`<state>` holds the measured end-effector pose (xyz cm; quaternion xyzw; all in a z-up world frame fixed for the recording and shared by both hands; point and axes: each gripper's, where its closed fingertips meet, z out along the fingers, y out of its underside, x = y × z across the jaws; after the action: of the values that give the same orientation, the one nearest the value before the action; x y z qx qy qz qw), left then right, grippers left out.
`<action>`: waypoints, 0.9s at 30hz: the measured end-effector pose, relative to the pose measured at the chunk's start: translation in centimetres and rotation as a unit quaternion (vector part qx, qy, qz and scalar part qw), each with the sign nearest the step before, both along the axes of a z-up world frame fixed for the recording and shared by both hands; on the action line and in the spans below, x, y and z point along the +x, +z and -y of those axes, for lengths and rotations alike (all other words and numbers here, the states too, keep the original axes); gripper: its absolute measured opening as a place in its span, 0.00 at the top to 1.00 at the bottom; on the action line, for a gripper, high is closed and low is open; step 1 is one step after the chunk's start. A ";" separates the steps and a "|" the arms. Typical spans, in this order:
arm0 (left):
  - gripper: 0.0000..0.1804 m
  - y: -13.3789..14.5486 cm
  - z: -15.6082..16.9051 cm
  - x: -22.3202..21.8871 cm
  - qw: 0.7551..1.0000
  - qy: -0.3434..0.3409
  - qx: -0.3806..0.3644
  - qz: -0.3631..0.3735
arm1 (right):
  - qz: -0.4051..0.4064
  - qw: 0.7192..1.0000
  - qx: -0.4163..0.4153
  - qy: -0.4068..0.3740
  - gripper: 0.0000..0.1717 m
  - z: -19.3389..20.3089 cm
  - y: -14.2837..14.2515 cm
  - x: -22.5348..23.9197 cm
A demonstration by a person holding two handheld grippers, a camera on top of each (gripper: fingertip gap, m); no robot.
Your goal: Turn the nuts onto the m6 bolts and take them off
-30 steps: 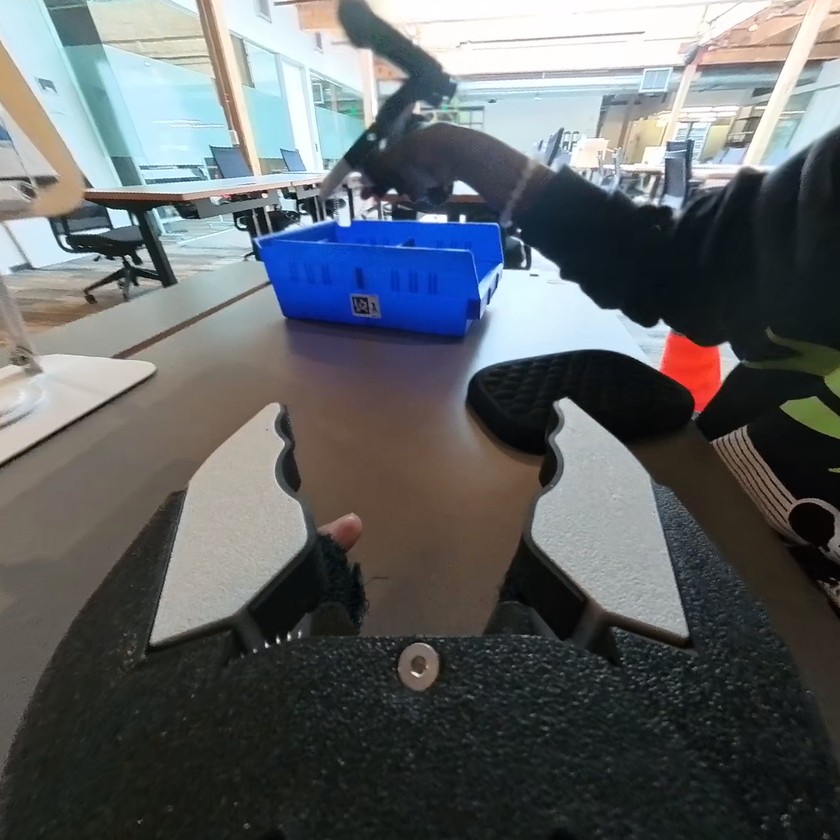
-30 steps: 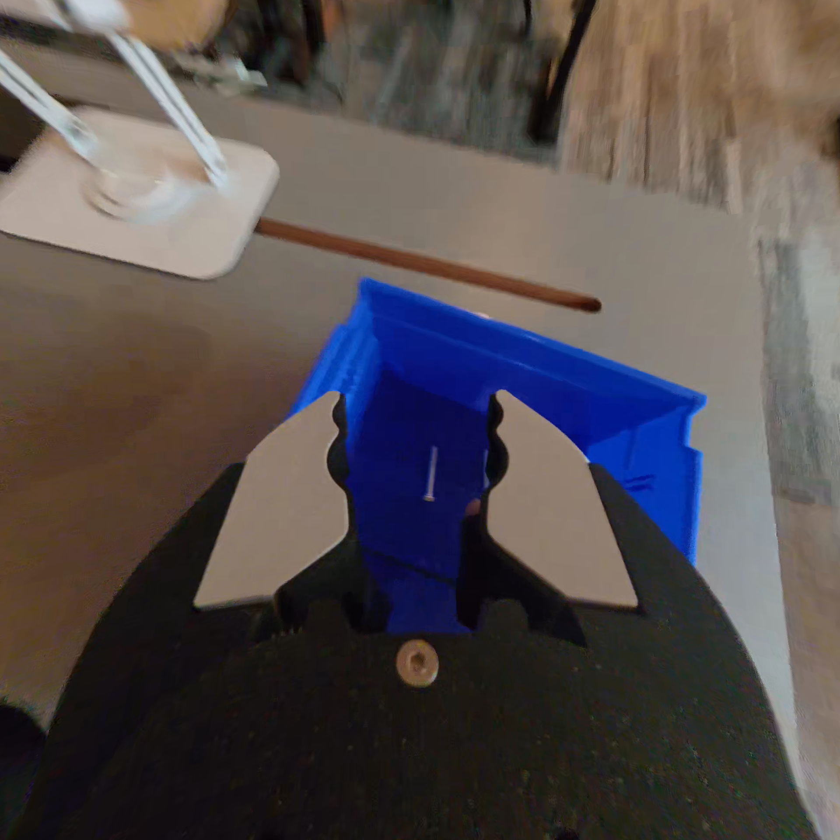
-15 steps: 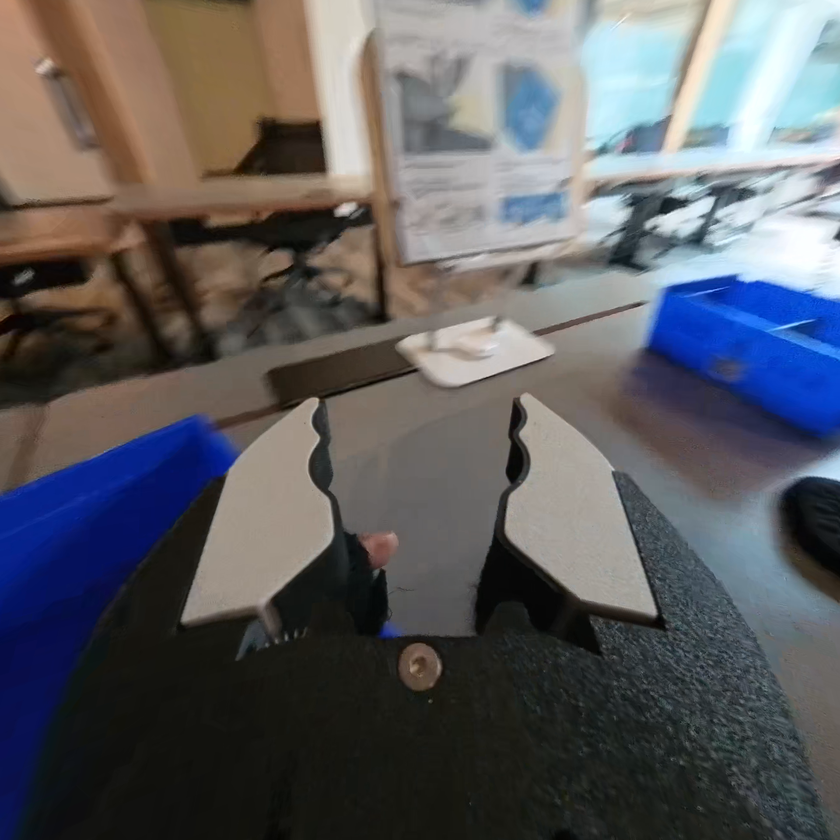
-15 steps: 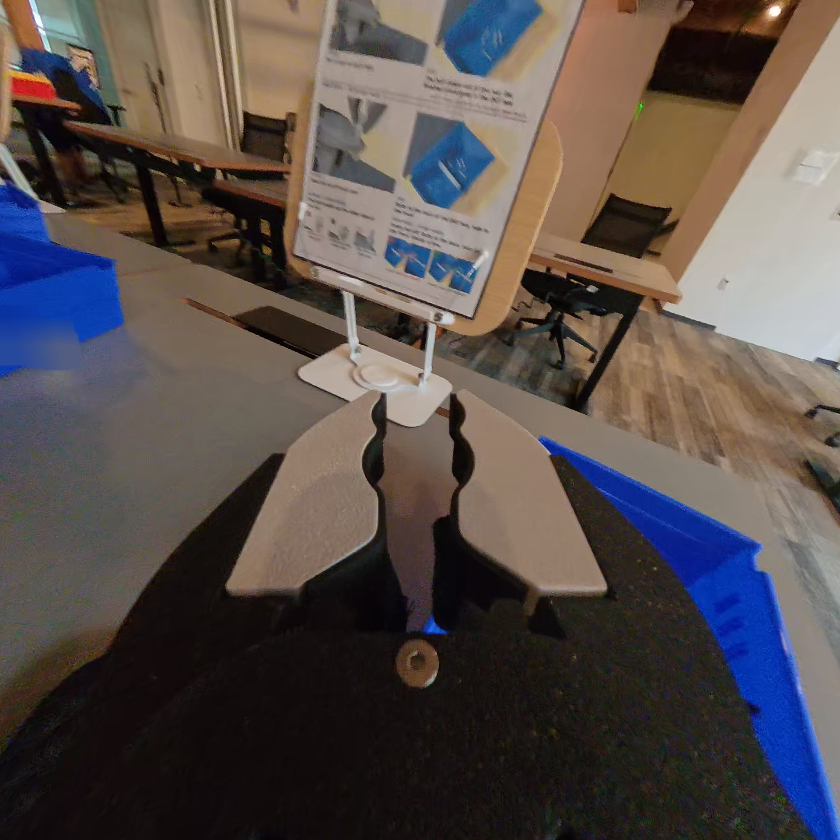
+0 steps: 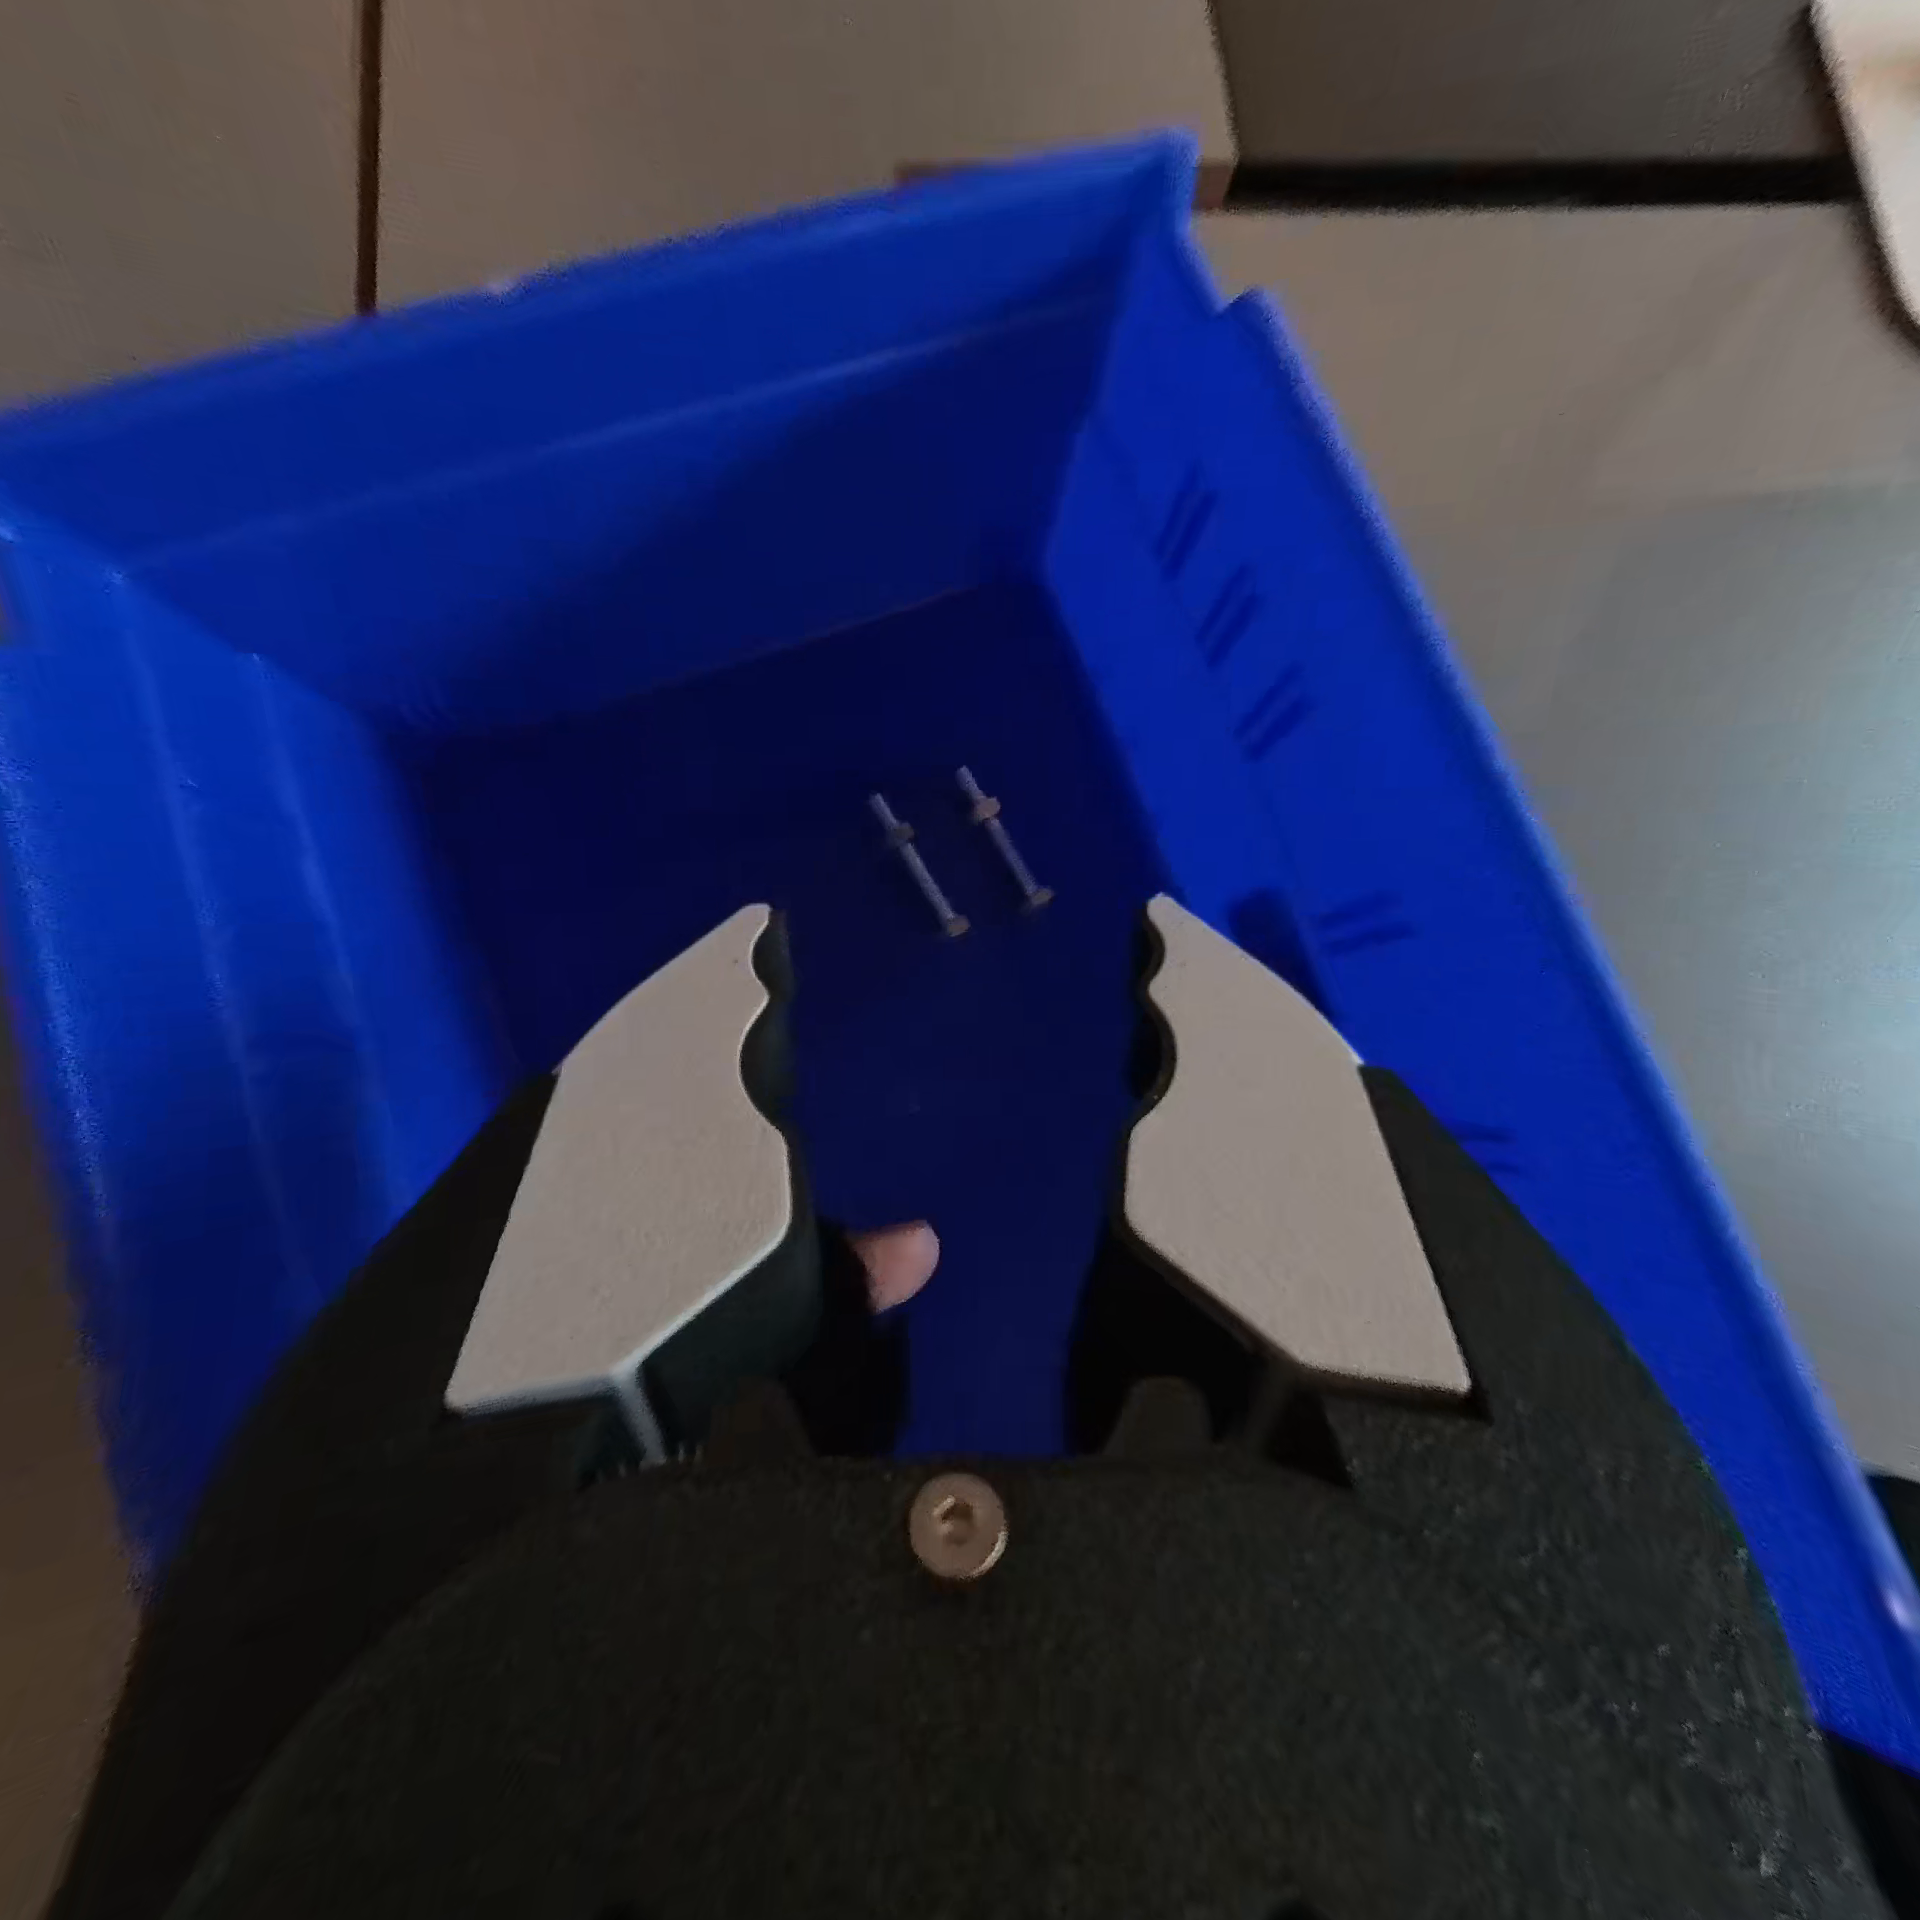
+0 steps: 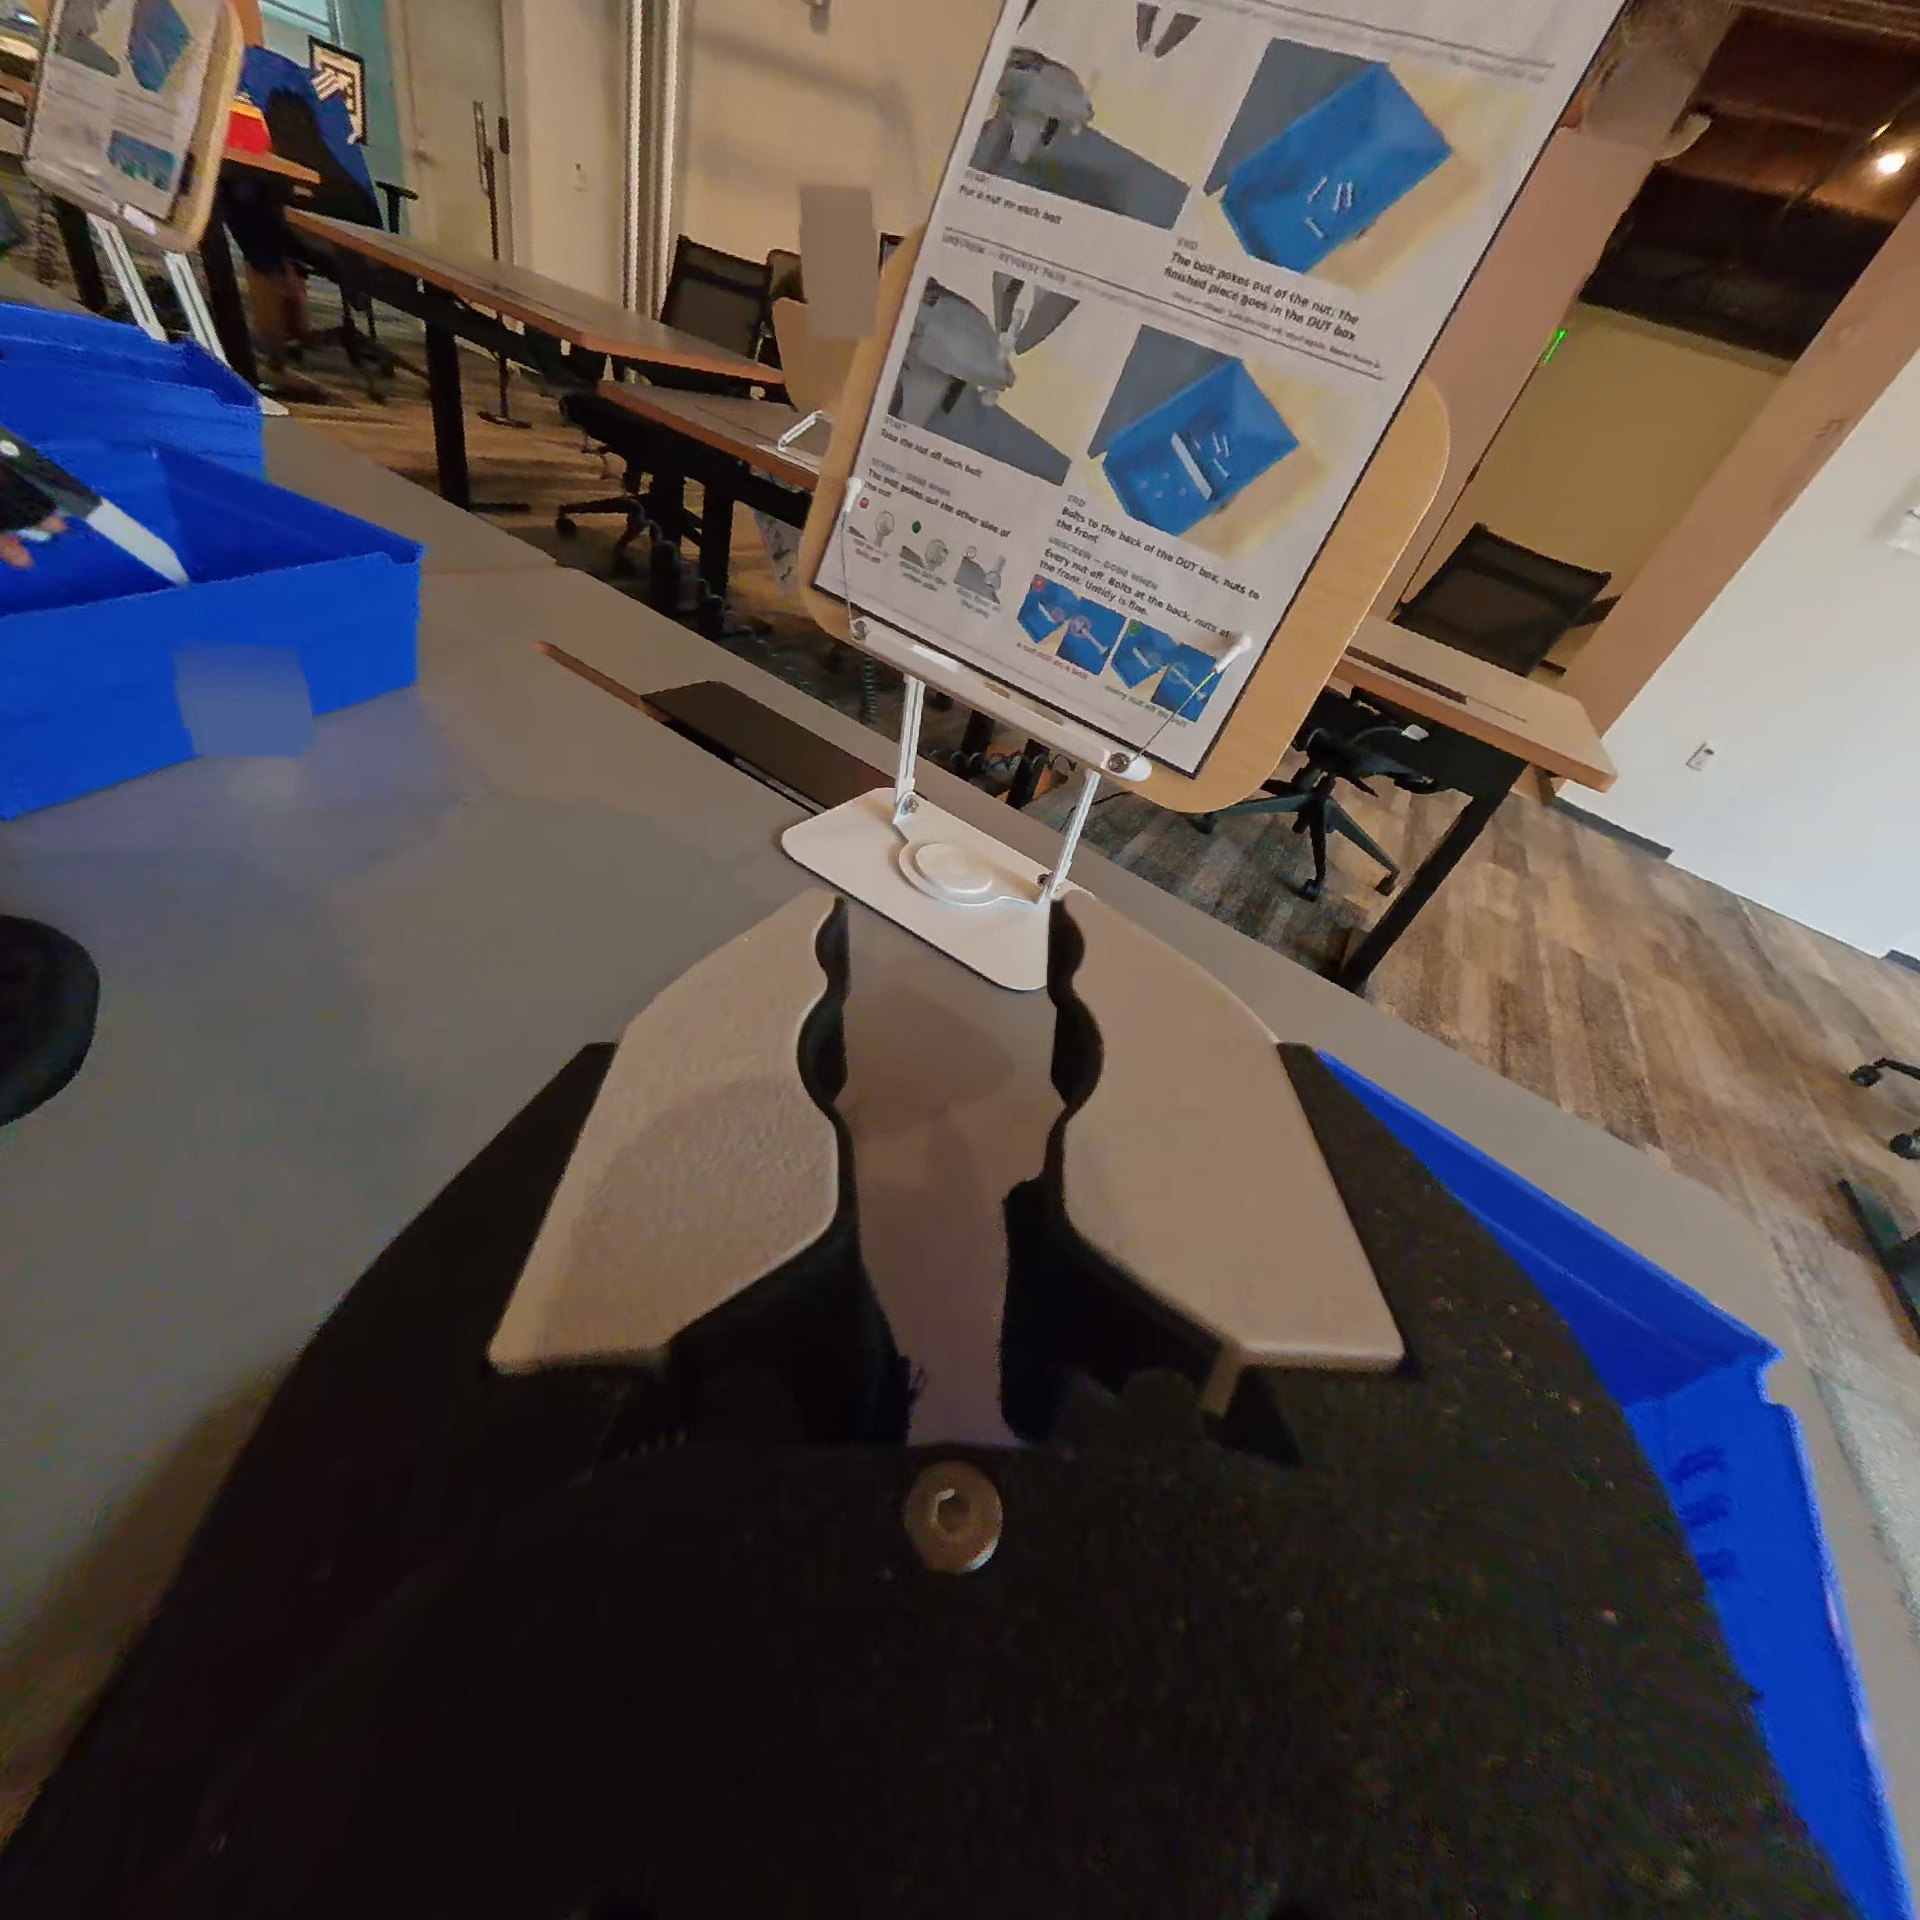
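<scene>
- The left claw (image 5: 961, 920) hangs open and bare above the deep blue plastic bin (image 5: 644, 499).
- Beyond its tips, two thin grey bolts with nuts (image 5: 961, 857) lie side by side on the bin floor.
- The right claw (image 6: 945, 914) is parted and bare over the grey surface (image 6: 343, 935), facing a white-footed instruction stand (image 6: 935, 862).

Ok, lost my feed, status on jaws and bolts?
Left gripper open, empty, over blue bin. Right gripper open, empty, over table. Two bolts, nuts on, on bin floor. Nothing in the way.

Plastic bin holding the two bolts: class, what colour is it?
Bright blue; the plastic bin shows best in the left wrist view.
</scene>
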<state>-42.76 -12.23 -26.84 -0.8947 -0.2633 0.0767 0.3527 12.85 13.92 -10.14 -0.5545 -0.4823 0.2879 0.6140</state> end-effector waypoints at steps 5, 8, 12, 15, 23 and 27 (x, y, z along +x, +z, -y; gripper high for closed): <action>0.69 -3.3 -0.2 -1.4 0.998 0.019 -0.047 0.035 | 0.006 1.000 0.002 0.007 0.79 0.8 0.1 0.6; 0.72 -4.7 -0.3 -2.0 0.996 0.023 -0.078 0.042 | 0.009 1.000 0.006 0.001 0.79 0.8 0.1 0.8; 0.75 -6.0 -0.4 -2.2 0.992 0.021 -0.115 0.044 | 0.009 1.000 0.006 0.002 0.79 1.0 0.1 0.9; 0.77 -6.6 -0.5 -2.4 0.990 0.022 -0.132 0.040 | 0.009 1.000 0.009 0.002 0.79 1.1 0.2 0.9; 0.96 -7.5 -1.1 -1.4 0.990 -0.005 -0.134 0.048 | 0.008 1.000 0.015 0.003 0.79 1.3 0.6 0.9; 0.97 -7.4 -0.7 -1.6 0.991 -0.003 -0.127 0.036 | 0.011 1.000 0.020 0.002 0.78 1.5 0.7 1.0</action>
<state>-44.32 -11.51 -34.23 -0.9352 -0.2613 0.0758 0.2266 13.82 12.46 -9.48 -0.5445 -0.4958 0.2731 0.6190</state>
